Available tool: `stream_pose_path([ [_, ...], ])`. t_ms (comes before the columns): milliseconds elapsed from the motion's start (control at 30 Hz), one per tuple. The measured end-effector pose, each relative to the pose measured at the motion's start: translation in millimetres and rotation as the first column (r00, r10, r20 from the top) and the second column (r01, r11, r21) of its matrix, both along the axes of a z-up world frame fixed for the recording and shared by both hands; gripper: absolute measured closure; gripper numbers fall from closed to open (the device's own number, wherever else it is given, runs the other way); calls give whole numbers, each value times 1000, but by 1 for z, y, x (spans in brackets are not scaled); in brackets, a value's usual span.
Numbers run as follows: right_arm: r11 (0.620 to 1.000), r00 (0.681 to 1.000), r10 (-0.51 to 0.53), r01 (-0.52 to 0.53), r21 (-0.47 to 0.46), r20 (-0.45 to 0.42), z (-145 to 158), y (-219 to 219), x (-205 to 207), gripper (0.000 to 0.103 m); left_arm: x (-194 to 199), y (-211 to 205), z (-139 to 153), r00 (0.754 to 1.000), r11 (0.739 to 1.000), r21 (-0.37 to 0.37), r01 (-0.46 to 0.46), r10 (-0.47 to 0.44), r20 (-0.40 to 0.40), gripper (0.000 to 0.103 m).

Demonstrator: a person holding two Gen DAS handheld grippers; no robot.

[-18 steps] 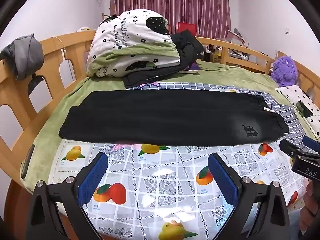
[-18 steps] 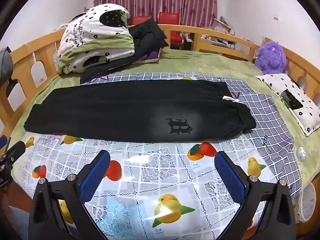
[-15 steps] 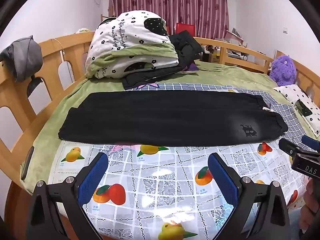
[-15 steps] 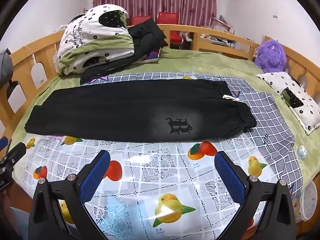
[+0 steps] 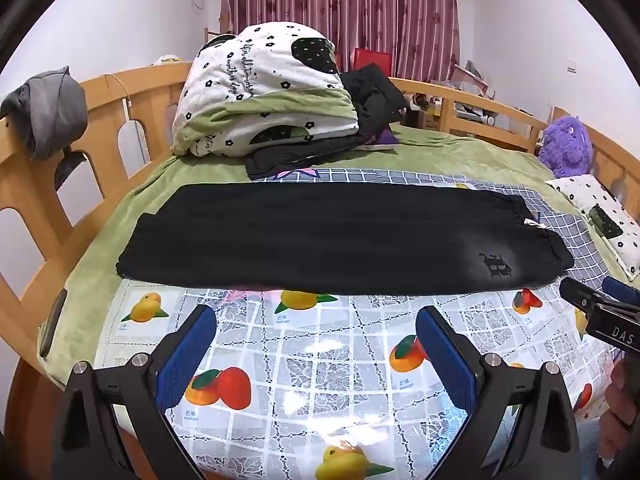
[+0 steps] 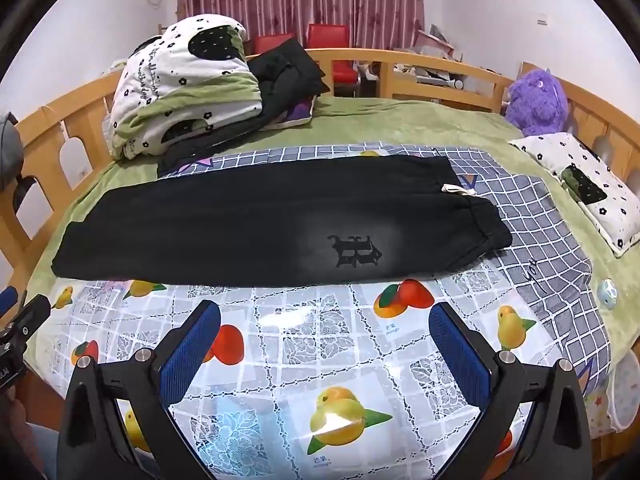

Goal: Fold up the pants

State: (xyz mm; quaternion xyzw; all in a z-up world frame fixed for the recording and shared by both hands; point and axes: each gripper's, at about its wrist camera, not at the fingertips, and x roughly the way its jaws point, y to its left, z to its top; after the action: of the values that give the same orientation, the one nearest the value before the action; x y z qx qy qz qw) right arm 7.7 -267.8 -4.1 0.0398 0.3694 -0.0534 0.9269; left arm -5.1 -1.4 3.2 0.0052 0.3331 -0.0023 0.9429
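From your left wrist view, your left claw is released, nothing between its blue pads. The black pants lie flat across the bed, beyond the claw, partly on the fruit-print cloth. Your right claw is cut off at the right edge.

From your right wrist view, your right claw is also released and empty. The pants show a dark emblem; the waistband lies to the right. The bedding pile hides the far corner.

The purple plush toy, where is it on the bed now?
The purple plush toy sits at the far right corner of the bed in the right wrist view, against the wooden rail, just behind the white flowered pillow.
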Motion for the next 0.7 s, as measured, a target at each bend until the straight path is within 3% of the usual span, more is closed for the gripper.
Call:
stream_pose_path([
  [700, 1000, 1000, 3, -3, -21, 16, 4, 2, -3, 1, -2, 0, 1, 1000, 1000, -5, 5, -5, 9, 2],
])
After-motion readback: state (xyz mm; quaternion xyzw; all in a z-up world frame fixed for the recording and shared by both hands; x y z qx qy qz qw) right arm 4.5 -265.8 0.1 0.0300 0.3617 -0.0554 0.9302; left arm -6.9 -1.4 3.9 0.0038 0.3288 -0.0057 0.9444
